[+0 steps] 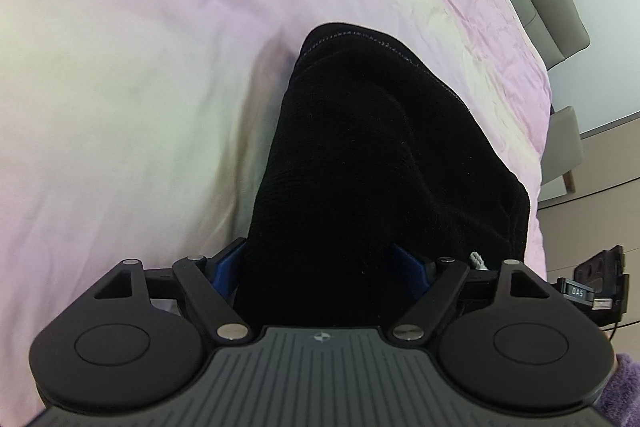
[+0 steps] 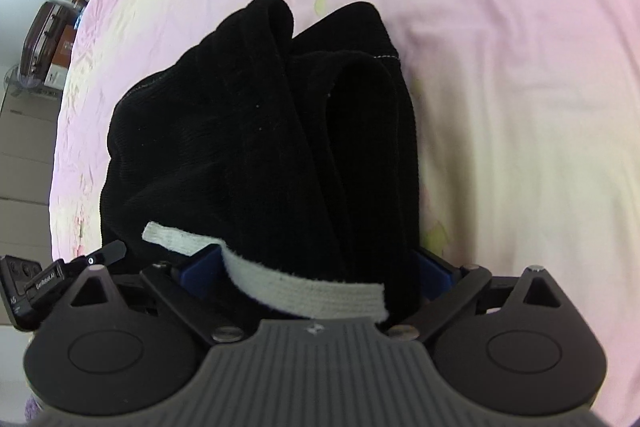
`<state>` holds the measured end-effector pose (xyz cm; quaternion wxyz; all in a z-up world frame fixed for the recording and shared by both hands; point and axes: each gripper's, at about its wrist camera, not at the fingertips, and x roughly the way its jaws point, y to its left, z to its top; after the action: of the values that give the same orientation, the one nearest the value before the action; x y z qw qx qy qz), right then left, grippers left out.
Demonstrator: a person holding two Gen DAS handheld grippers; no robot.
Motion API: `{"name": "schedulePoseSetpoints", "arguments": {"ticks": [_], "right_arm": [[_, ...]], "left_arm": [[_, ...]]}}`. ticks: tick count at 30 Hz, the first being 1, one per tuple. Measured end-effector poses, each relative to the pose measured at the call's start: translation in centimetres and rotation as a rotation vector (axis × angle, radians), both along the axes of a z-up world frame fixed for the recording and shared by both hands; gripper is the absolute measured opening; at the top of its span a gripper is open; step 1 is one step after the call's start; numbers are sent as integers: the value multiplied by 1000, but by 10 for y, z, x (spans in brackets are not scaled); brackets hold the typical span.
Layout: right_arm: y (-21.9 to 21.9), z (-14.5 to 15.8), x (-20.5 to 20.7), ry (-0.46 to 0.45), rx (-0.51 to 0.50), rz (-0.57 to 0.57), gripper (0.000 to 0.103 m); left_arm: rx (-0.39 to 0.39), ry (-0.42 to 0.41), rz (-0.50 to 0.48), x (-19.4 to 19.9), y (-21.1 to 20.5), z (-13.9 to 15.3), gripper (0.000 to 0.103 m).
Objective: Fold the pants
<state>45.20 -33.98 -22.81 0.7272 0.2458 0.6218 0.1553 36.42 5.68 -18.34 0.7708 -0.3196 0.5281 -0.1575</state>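
In the left wrist view, the left gripper (image 1: 326, 267) has its two blue-padded jaws closed on one pair of black pants (image 1: 360, 155), which hangs bunched above a pink bed (image 1: 120, 67). In the right wrist view, the right gripper (image 2: 316, 271) likewise clamps the pants (image 2: 260, 131), with one white drawstring (image 2: 304, 287) lying across its jaws.

Not much to read here. In the right wrist view there's a black clip-on module (image 2: 28, 287) at the left edge with small white lettering that looks like "GenRobot.AI" (tiny and tilted). In the left wrist view a similar black module (image 1: 592, 281) shows "DAS". Nothing else is legible.
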Motion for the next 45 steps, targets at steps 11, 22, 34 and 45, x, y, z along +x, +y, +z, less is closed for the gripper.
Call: {"name": "schedulePoseSetpoints", "arguments": {"ticks": [11, 22, 34, 45], "right_arm": [[12, -8, -6, -66, 5, 24, 88], [43, 49, -37, -181, -53, 20, 55], [121, 101, -82, -236, -2, 107, 51], [240, 121, -114, -259, 134, 99, 51]], "left_arm": [[41, -23, -33, 3, -17, 4, 73], [95, -108, 16, -34, -18, 45, 54], [161, -194, 34, -83, 52, 101, 53], [312, -249, -39, -98, 148, 157, 53]]}}
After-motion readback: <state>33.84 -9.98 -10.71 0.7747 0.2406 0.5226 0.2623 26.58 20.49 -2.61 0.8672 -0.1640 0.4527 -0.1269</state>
